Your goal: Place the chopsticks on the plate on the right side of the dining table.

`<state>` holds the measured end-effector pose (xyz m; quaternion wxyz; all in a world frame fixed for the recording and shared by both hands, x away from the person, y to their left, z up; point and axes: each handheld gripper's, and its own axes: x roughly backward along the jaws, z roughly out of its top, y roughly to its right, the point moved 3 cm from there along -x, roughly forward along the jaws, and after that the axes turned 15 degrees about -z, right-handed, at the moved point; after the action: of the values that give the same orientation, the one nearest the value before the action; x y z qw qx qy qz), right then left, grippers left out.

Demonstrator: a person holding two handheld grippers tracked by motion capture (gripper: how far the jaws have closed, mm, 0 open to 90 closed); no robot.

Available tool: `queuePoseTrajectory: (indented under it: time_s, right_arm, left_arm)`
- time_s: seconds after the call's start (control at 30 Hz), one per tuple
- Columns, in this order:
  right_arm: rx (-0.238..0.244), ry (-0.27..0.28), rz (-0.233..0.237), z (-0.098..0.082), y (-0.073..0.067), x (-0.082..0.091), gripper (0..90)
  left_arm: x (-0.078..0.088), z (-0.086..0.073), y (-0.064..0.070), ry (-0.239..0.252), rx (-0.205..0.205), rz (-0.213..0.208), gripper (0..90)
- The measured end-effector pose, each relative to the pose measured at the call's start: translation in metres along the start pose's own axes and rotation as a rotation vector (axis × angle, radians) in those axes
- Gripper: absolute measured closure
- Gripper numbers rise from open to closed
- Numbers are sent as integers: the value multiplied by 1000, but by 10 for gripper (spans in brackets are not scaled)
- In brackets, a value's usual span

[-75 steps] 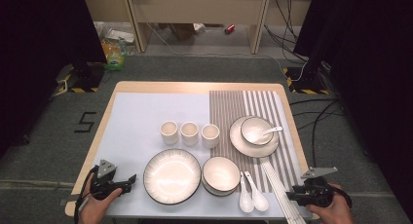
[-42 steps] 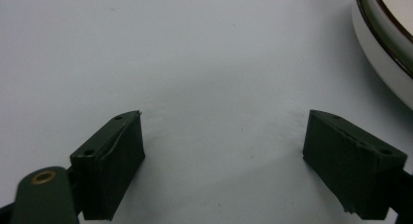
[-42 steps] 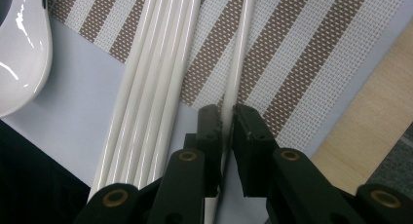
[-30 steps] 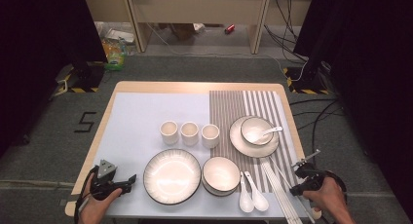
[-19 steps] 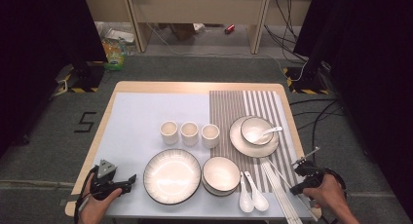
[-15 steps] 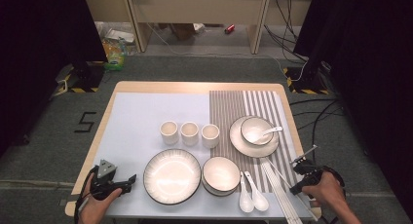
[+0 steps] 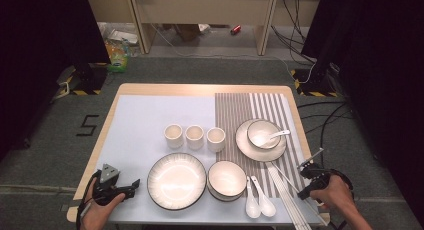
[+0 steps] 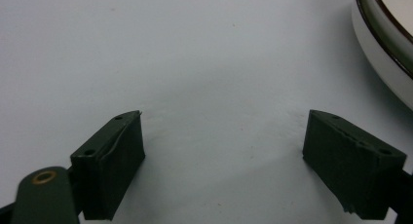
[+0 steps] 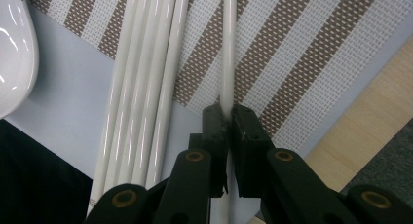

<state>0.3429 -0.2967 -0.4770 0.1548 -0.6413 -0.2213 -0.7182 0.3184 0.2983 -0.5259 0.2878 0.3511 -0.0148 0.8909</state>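
The right gripper (image 9: 227, 118) is shown clamped on a single white chopstick (image 9: 228, 53), its jaws pressed together around the stick, at the table's five o'clock corner on the striped mat (image 7: 250, 107). The remaining chopsticks (image 9: 141, 87) lie just beside, at nine o'clock. The left gripper (image 8: 224, 151) is held wide open and empty over the white mat (image 8: 195, 63), near a plate (image 7: 176, 181).
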Motion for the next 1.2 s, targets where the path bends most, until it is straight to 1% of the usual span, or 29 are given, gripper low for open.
queuePoseTrajectory:
  time_s: [0.13,0.17,0.2,0.27,0.33,0.5,0.53,0.57,0.63,0.67,0.7,0.73,0.8,0.83,0.93,0.97,1.0,1.03,1.07,1.1,1.13,1.17,1.2]
  right_arm:
    - [9,-4,2,-3,1,3,848]
    - [18,-1,-2,-4,1,4,848]
    - [32,-10,-8,-8,2,7,848]
    - [28,-17,-8,-10,2,9,848]
    - [36,-20,-14,-14,3,11,848]
    - [35,-11,-24,-20,8,20,848]
    - [24,-14,-21,-21,8,23,848]
    - [22,-2,-18,-22,9,26,848]
    - [20,3,-18,-22,11,29,849]
    - [19,5,-20,-22,13,31,848]
    - [16,12,-33,-20,17,34,848]
    - [10,14,-38,-20,19,35,848]
    - [8,15,-39,-18,21,34,848]
    - [-5,7,-38,-14,24,34,848]
    - [-16,7,-41,-10,27,33,848]
    - [-24,7,-41,-7,30,33,848]
    - [-24,7,-41,-7,30,33,848]
    - [-32,9,-51,-2,35,33,848]
    - [-32,9,-51,-2,35,33,848]
    - [-23,20,-58,0,38,34,848]
    - [-42,16,-56,2,39,35,849]
    - [-42,25,-61,6,42,34,848]
    - [-42,25,-61,6,42,34,848]
  left_arm:
    - [0,0,0,1,1,-1,142]
    - [0,0,0,1,2,-1,141]
    - [0,0,0,-1,2,-2,142]
    - [0,0,0,-3,-1,0,142]
    - [0,0,0,-3,2,-6,142]
    - [0,0,0,-1,1,-2,142]
    - [0,0,0,-1,2,-2,142]
    - [0,0,0,-1,2,-2,142]
    - [0,0,0,-1,1,-2,142]
    - [0,0,0,-1,1,-2,142]
    - [0,0,0,-1,2,-3,142]
    - [0,0,0,-1,2,-2,142]
    - [0,0,0,-1,0,-1,142]
    - [0,0,0,-1,2,-3,142]
    - [0,0,0,-6,4,-8,142]
    - [0,0,0,1,2,-2,142]
    - [0,0,0,1,2,-2,142]
    - [0,0,0,-5,4,-7,142]
    - [0,0,0,-5,4,-7,142]
    - [0,0,0,-6,4,-9,142]
    - [0,0,0,-3,4,-6,142]
    - [0,0,0,1,1,-2,142]
    - [0,0,0,1,1,-2,142]
